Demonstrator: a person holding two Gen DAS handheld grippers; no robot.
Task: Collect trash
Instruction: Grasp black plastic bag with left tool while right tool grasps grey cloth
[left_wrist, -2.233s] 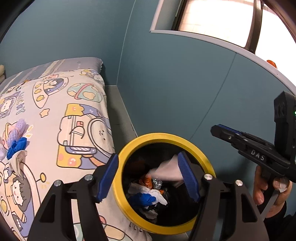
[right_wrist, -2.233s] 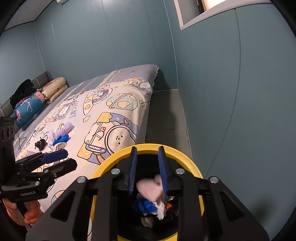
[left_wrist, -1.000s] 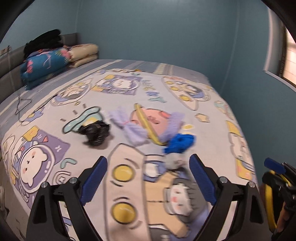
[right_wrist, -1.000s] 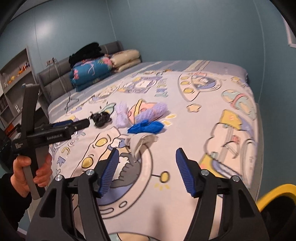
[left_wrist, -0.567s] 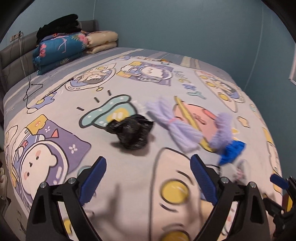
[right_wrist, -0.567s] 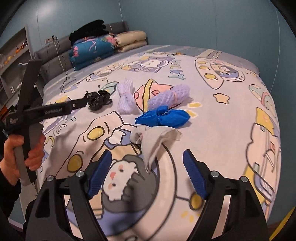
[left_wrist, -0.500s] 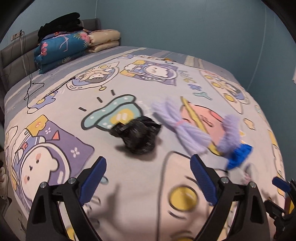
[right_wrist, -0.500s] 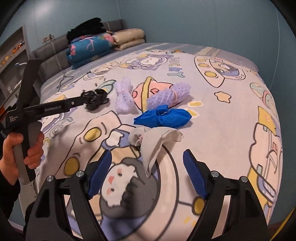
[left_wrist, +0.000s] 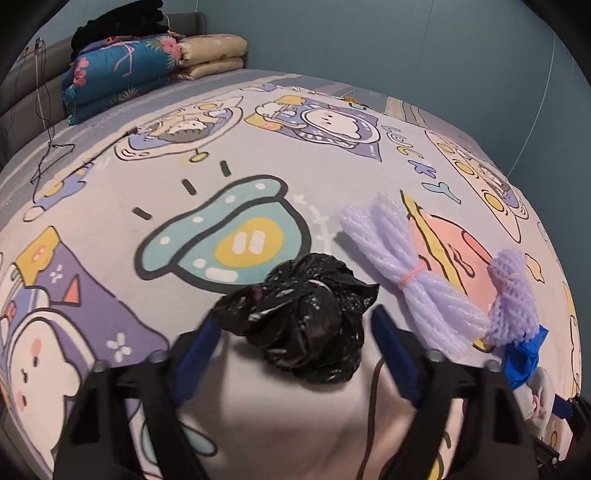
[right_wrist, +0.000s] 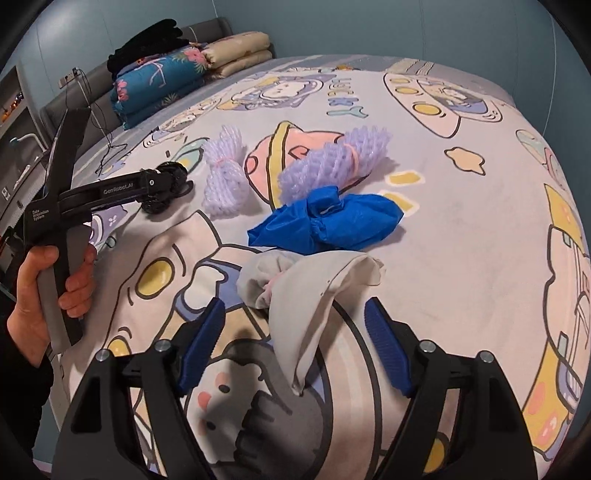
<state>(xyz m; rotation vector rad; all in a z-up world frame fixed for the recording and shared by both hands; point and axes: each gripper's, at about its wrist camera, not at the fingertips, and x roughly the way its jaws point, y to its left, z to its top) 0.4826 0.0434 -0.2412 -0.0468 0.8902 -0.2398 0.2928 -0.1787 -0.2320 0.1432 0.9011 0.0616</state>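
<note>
A crumpled black plastic bag (left_wrist: 306, 325) lies on the bed (left_wrist: 110, 206) between the closing, not yet touching jaws of the left hand-held gripper (left_wrist: 295, 354). To its right, a white cloth (right_wrist: 314, 295) lies between the right hand-held gripper (right_wrist: 293, 343)'s closing jaws, ungripped.

We see matte black tongs (left_wrist: 295, 339) (right_wrist: 293, 336) with ribbed blue pads (right_wrist: 384, 350) and silver screws (right_wrist: 425, 346); the left one's (right_wrist: 162, 186) bar carries white lettering above a grey handle (right_wrist: 55, 295), gripped by a hand (right_wrist: 40, 280) in a dark sleeve (right_wrist: 22, 398)
</note>
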